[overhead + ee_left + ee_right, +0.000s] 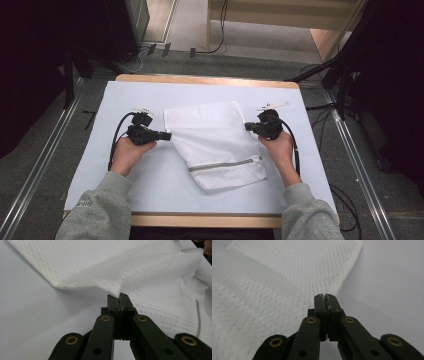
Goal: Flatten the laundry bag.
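Observation:
A white mesh laundry bag [215, 145] lies flat on the pale sheet in the middle of the table, with a grey zipper [225, 164] across its near end. My left gripper [167, 135] is at the bag's left edge. In the left gripper view its jaws are shut on a raised fold of the mesh bag [137, 270], pinched at the tips of the left gripper [119, 294]. My right gripper [247, 127] is at the bag's right edge. The right gripper [325, 297] is shut on the hem of the mesh bag [262, 290].
The pale sheet [150, 185] covers a wooden table [205, 220]. Metal rails [45, 155] run along both sides on the floor. Cables [145, 52] and dark stands [340, 75] lie beyond the far edge.

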